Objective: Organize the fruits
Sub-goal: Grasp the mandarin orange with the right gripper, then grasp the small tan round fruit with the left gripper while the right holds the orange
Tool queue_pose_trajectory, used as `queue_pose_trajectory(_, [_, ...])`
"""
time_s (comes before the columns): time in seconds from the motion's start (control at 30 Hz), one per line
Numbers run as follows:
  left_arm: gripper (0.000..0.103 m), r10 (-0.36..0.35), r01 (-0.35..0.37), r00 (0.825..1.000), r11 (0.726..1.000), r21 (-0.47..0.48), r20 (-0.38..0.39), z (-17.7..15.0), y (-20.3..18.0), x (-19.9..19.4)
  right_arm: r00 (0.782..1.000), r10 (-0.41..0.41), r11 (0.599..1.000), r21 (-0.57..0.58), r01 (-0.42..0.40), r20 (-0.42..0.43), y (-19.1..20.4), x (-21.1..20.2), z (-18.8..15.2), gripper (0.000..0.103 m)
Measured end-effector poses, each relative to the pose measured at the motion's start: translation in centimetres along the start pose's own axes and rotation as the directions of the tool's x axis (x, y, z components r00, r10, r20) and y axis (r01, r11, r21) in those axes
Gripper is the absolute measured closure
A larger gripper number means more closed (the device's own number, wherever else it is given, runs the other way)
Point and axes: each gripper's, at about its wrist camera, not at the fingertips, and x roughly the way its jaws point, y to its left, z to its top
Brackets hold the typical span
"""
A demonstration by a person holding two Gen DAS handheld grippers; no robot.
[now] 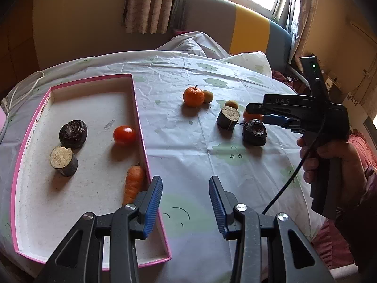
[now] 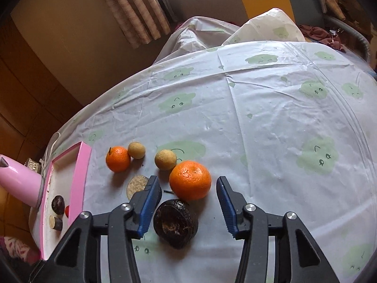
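Partly sorted. In tray (image 1: 77,89), left: tomato (image 1: 124,135), carrot (image 1: 133,181), two dark pieces. Loose on cloth (image 2: 271,118), right: two oranges, two pale balls, two dark pieces. Left gripper (image 1: 185,202) parted, empty. Right gripper (image 2: 187,206) agape around dark lump (image 2: 175,224), near big orange (image 2: 190,180), nothing clamped.

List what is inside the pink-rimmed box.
The pink-rimmed box holds a red tomato, a carrot, a dark round fruit and a dark cut cylinder. The left tongs cover its near corner, so anything there stays hidden.
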Motion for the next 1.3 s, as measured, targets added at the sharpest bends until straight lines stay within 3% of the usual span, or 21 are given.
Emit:
queue_pose_trajectory(0.07, [0.061,-0.001,0.001,1.000,1.000,0.001,-0.005,0.1,-0.1,0.2,1.000,-0.014,1.000,0.002,0.014,-0.014,-0.1,0.8,0.1,0.052])
queue_pose_trajectory(0.1, [0.061,-0.002,0.002,1.000,1.000,0.003,-0.005,0.1,-0.2,0.2,1.000,-0.007,1.000,0.007,0.007,-0.024,-0.2,1.1,0.1,0.060])
queue_pose_trajectory(0.2, [0.061,-0.007,0.007,1.000,1.000,0.007,-0.008,0.5,-0.4,0.4,1.000,-0.005,1.000,-0.002,0.005,-0.008,-0.3,1.0,-0.2,0.064])
queue_pose_trajectory(0.63, [0.061,-0.068,0.067,0.998,0.995,0.075,0.008,4.4,-3.0,2.2,0.998,-0.061,0.998,0.022,0.060,0.029,-2.6,-0.5,-0.6,0.064])
queue_pose_trajectory(0.9, [0.061,-0.013,0.013,1.000,0.997,0.075,0.000,5.2,-4.2,3.9,0.981,-0.168,0.984,-0.049,0.173,0.102,-3.5,-2.1,-2.0,0.064])
queue_pose_trajectory(1.1, [0.060,-0.004,0.001,0.999,0.998,0.066,0.047,6.6,-5.3,4.6,0.974,-0.181,0.978,-0.082,0.193,0.140,-3.7,-2.8,-3.3,0.064])
queue_pose_trajectory(1.17, [0.054,-0.010,0.008,0.999,0.999,0.050,0.030,7.3,-5.5,5.2,0.973,-0.179,0.978,-0.081,0.192,0.146,-3.8,-2.8,-3.4,0.064])
queue_pose_trajectory(1.3, [0.054,-0.019,0.019,1.000,0.998,0.066,0.011,8.8,-6.6,6.4,0.970,-0.190,0.975,-0.090,0.204,0.149,-3.5,-2.7,-3.2,0.064])
